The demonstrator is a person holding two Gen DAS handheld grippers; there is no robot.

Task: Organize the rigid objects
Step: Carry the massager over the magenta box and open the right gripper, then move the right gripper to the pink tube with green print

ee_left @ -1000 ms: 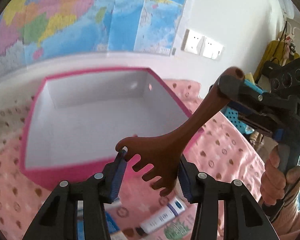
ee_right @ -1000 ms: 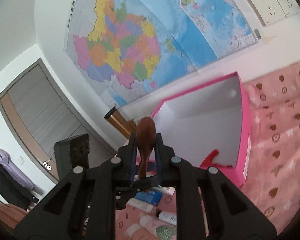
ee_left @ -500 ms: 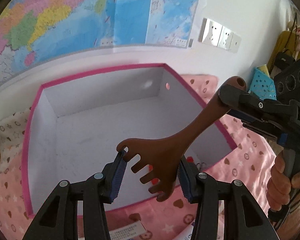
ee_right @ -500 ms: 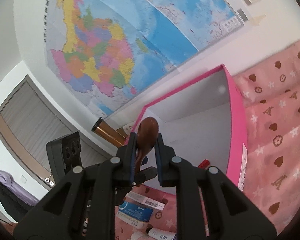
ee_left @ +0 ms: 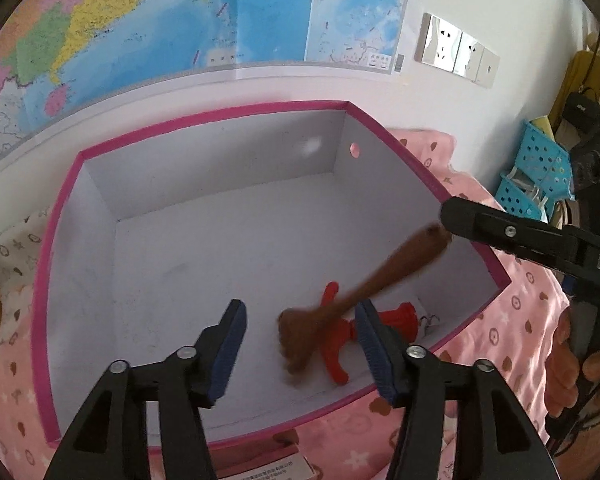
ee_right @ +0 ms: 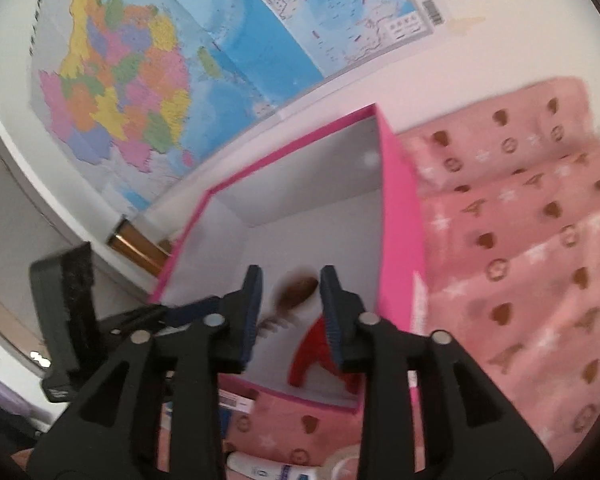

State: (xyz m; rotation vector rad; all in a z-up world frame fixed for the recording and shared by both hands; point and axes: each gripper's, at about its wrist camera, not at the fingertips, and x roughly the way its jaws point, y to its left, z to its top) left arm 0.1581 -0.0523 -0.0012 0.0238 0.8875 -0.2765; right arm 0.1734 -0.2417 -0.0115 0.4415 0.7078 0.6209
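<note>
A brown wooden fork-shaped utensil [ee_left: 364,288] is blurred and loose inside the pink box [ee_left: 220,114], its toothed head low over the white floor and partly over a red plastic piece [ee_left: 336,344]. My left gripper [ee_left: 300,312] hangs over the box's near side. Its jaws are opening and the blue pads stand clear of the utensil's head. In the right wrist view my right gripper [ee_right: 291,280] is also opening. The utensil's handle end [ee_right: 296,292] shows blurred between its pads without touching them. The red piece [ee_right: 312,352] lies below, in the box [ee_right: 400,208].
Pink patterned cloth [ee_right: 520,240] covers the surface around the box. Tubes and cartons [ee_right: 268,470] lie on it in front of the box. A blue perforated basket [ee_left: 540,168] stands at the right. A hand [ee_left: 568,368] grips the right tool. A wall map hangs behind.
Both grippers moved forward and down over the box, then spread their jaws. The brown utensil, clamped at head and handle before, has come free and dropped into the box.
</note>
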